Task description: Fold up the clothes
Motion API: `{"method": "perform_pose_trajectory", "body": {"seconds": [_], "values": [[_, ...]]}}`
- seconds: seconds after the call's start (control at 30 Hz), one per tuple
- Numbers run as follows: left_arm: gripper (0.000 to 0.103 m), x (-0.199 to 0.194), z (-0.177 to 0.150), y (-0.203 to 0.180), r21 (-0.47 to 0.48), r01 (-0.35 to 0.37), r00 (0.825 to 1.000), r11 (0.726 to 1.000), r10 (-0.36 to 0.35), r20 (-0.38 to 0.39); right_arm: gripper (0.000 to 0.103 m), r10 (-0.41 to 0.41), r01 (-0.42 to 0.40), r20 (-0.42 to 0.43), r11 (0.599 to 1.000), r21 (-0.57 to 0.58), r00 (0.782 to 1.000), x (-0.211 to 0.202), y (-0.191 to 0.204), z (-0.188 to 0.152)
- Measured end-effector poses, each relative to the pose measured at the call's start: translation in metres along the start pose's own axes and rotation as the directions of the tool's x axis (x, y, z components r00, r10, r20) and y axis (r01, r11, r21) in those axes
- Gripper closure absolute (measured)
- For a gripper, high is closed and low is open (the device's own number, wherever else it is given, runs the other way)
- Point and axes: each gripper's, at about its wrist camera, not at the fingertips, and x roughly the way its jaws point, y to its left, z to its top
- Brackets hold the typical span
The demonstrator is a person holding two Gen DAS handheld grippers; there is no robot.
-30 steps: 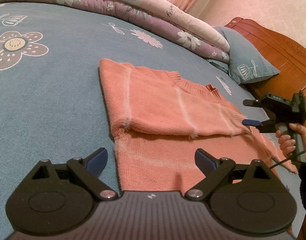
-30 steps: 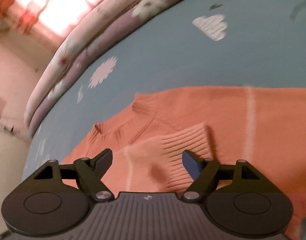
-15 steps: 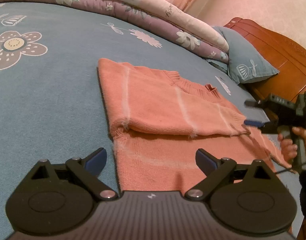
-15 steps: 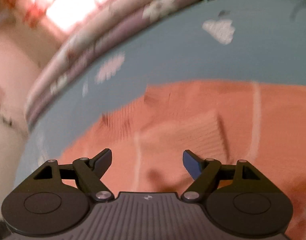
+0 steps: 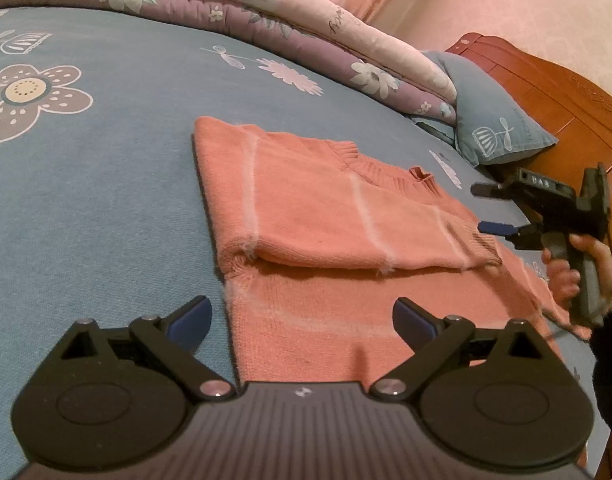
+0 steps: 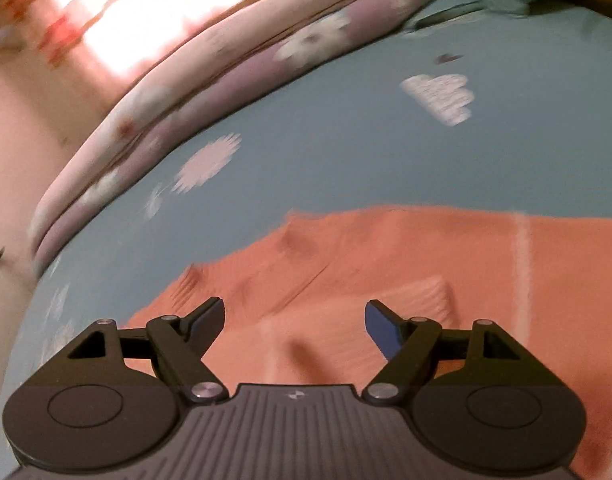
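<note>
On the blue flowered bed [image 5: 106, 200] lies the orange sweater [image 5: 326, 232], 1 sleeve folded across its body. Both the left tongs [image 5: 302, 318] and right tongs [image 6: 294, 320] gape wide, holding nothing

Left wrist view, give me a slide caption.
Open left gripper over a half-folded orange sweater on the blue bedsheet.

A home bedroom: bed [image 5: 106, 200], quilt [image 5: 266, 4], pillow [image 5: 494, 116], wooden headboard [image 5: 546, 92].

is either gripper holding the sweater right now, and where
Nothing is held. The left gripper and right gripper both have open, empty jaws above the orange sweater.
</note>
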Motion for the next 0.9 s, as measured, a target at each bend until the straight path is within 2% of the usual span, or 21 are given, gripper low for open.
{"method": "perform_pose_trajectory", "body": {"seconds": [0.07,0.13,0.17,0.23,0.33,0.4,0.53,0.63,0.7,0.73,0.83,0.9], "values": [[0.006,0.000,0.000,0.000,0.000,-0.001,1.000,1.000,0.001,-0.001,0.022,-0.092,0.091,-0.017,0.994,-0.061,0.996,0.001,0.001,-0.005],[0.006,-0.001,0.000,0.000,0.001,-0.002,1.000,1.000,0.002,-0.001,0.022,-0.198,0.199,0.020,0.978,-0.068,0.980,-0.003,-0.003,-0.004],[0.006,-0.001,0.000,0.000,0.002,-0.003,1.000,1.000,0.003,-0.002,0.022,-0.208,0.210,0.044,0.976,-0.050,0.977,-0.007,-0.003,-0.004],[0.006,0.000,0.001,0.000,0.005,-0.005,1.000,1.000,0.005,-0.003,0.022,-0.143,0.144,0.043,0.989,-0.018,0.989,-0.012,-0.004,-0.004],[0.006,0.000,0.001,0.000,0.011,-0.006,1.000,1.000,0.006,-0.004,0.021,-0.047,0.047,-0.007,0.999,-0.004,0.999,-0.009,0.001,-0.014],[0.006,0.000,0.002,0.000,0.011,-0.006,1.000,1.000,0.006,-0.005,0.020,-0.057,0.056,-0.028,0.998,-0.010,0.998,-0.004,0.000,-0.020],[0.006,0.000,0.001,0.000,0.012,-0.006,1.000,1.000,0.006,-0.005,0.019,-0.090,0.090,0.011,0.995,0.031,0.996,-0.015,0.007,-0.024],[0.005,0.001,0.001,-0.001,0.020,-0.011,1.000,1.000,0.011,-0.006,0.016,-0.046,0.045,-0.013,0.998,-0.050,0.999,-0.018,0.027,-0.029],[0.005,0.000,0.001,-0.001,0.023,-0.013,1.000,1.000,0.014,-0.007,0.015,-0.070,0.067,-0.038,0.995,-0.076,0.997,-0.013,0.031,-0.032],[0.005,0.000,0.001,-0.001,0.022,-0.013,1.000,1.000,0.013,-0.008,0.016,-0.085,0.082,-0.049,0.995,-0.055,0.995,-0.010,0.028,-0.032],[0.005,0.000,0.002,0.000,0.018,-0.009,1.000,1.000,0.009,-0.007,0.015,-0.062,0.062,0.006,0.993,0.101,0.998,-0.020,0.018,-0.030],[0.005,0.000,0.002,0.000,0.017,-0.008,1.000,1.000,0.008,-0.007,0.014,-0.026,0.023,0.023,0.994,0.111,0.999,-0.024,0.022,-0.029]]}}
